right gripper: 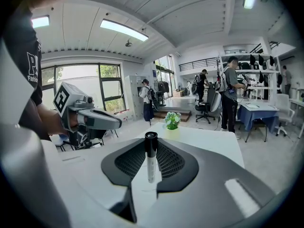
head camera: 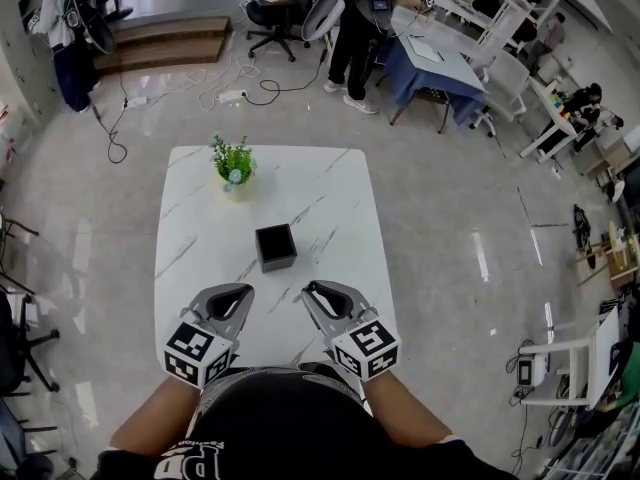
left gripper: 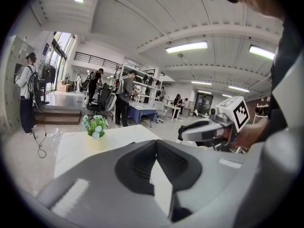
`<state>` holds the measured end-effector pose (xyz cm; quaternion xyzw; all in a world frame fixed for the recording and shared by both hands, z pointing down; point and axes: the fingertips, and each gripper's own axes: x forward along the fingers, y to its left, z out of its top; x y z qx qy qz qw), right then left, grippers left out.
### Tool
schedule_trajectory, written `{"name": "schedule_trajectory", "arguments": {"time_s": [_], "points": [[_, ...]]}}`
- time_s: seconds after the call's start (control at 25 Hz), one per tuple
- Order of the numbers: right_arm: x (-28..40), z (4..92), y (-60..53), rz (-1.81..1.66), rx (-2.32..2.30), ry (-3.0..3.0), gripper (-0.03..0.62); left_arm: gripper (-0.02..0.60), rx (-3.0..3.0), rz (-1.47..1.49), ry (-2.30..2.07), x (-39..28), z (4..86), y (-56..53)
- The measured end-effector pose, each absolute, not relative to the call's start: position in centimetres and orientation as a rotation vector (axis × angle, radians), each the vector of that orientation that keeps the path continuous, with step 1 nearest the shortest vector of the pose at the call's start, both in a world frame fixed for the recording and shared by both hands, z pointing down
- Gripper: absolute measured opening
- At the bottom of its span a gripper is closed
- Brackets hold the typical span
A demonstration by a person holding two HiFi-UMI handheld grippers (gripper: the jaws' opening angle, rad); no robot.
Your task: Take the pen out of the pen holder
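Your right tongs are clenched on the pen. In the right gripper view it stands pretty much upright between the two black pads, black cap on top and white barrel below. So the pen is clear of the pen holder, the little black square box sitting around the middle of the white marble bench. That box is roughly 11 o'clock from the right tongs' tip and 1 o'clock from the left's. From the head view I honestly can't make out the pen itself, it's too small there. Your left tongs are squeezed together with nothing in them. Their pad tips meet in the left gripper view, and only bench shows through the gap behind them. Both tongs hang over the near end of the bench, close to your body, side by side and apart from each other, tips pointing toward the far end. The only other thing on the bench is a small potted plant with green leaves and pale blue flowers, at 11 o'clock from the holder toward the far-left corner. Past the bench at about 1 o'clock a person stands beside a blue-covered desk, and there's an office chair at about 12.
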<state>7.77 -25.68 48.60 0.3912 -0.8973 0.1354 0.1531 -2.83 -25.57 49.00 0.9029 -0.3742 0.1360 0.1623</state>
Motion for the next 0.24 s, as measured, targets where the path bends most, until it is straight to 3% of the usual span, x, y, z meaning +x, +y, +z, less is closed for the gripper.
{"name": "schedule_trajectory", "arguments": {"time_s": [0.24], "points": [[7.89,48.77,-25.69,0.390,1.128,-2.569,0.066,0.057,2.576,0.381,-1.069,-2.85,48.98,-25.60]]}}
